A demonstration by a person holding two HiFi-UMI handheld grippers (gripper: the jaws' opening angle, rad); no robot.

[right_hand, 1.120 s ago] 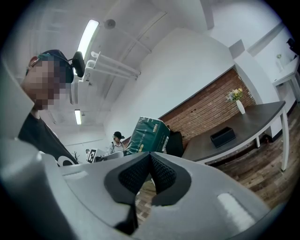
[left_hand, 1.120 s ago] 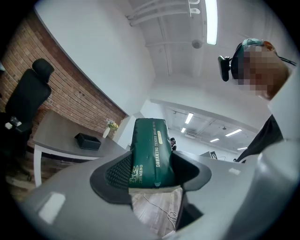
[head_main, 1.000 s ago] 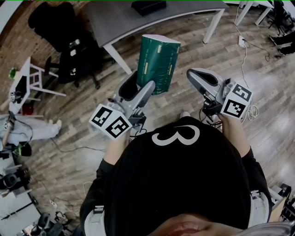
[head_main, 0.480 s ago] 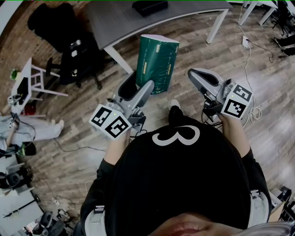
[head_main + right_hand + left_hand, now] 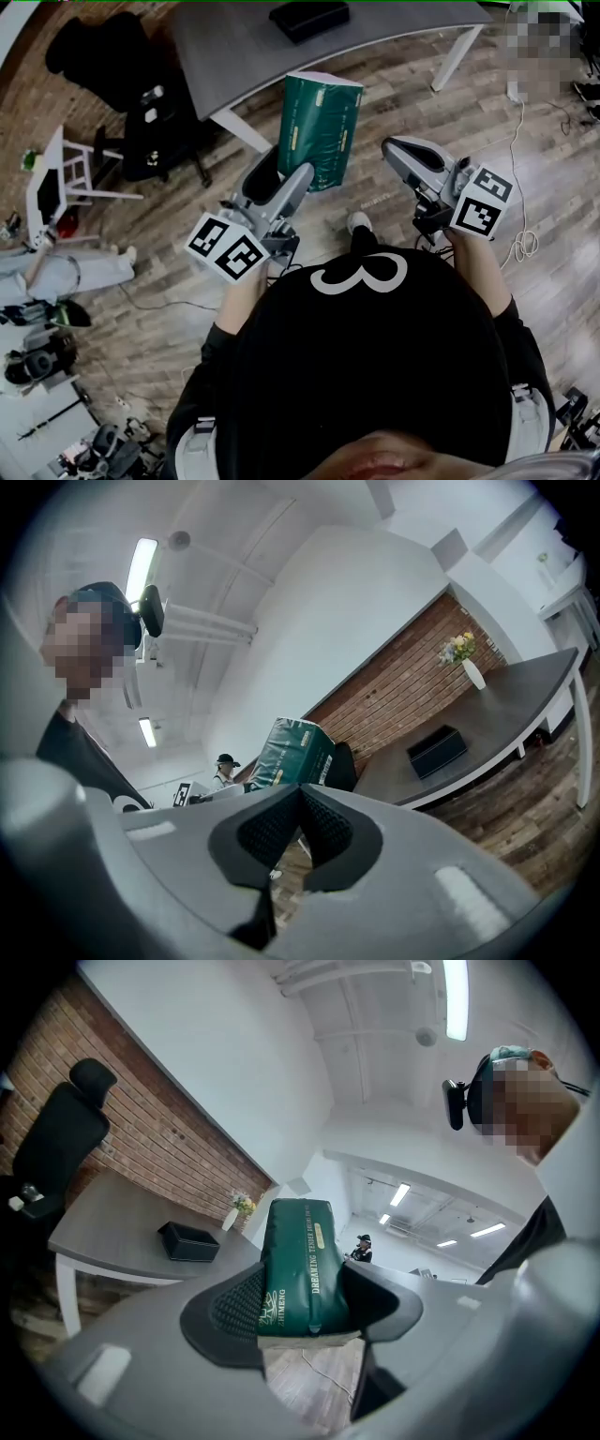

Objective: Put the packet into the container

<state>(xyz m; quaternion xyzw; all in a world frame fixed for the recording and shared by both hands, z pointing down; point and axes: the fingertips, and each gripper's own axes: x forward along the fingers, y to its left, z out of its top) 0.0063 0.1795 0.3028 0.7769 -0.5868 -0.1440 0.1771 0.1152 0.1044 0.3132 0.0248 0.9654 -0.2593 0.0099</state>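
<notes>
A tall green packet (image 5: 319,131) stands out ahead of me, held at its lower end between the jaws of my left gripper (image 5: 287,171). In the left gripper view both pads press its sides (image 5: 298,1269), well above the wooden floor. My right gripper (image 5: 398,150) hovers to the right of the packet, apart from it, shut and empty; its own view shows the pads meeting (image 5: 300,803) with the packet (image 5: 292,752) behind. A black open container (image 5: 309,17) sits on the grey table (image 5: 234,56) ahead, also visible as the container (image 5: 188,1241) in the left gripper view.
A black office chair (image 5: 103,56) stands left of the table, and a small white table (image 5: 56,178) stands further left. A vase of flowers (image 5: 464,658) rests on the grey table's far end. Cables (image 5: 520,246) trail over the floor at right. A person's legs (image 5: 66,272) show at left.
The floor and table have slid slightly through the head view as I walked, and a shoe now shows below the packet. Both grippers kept their pose, the left still carrying the packet.
</notes>
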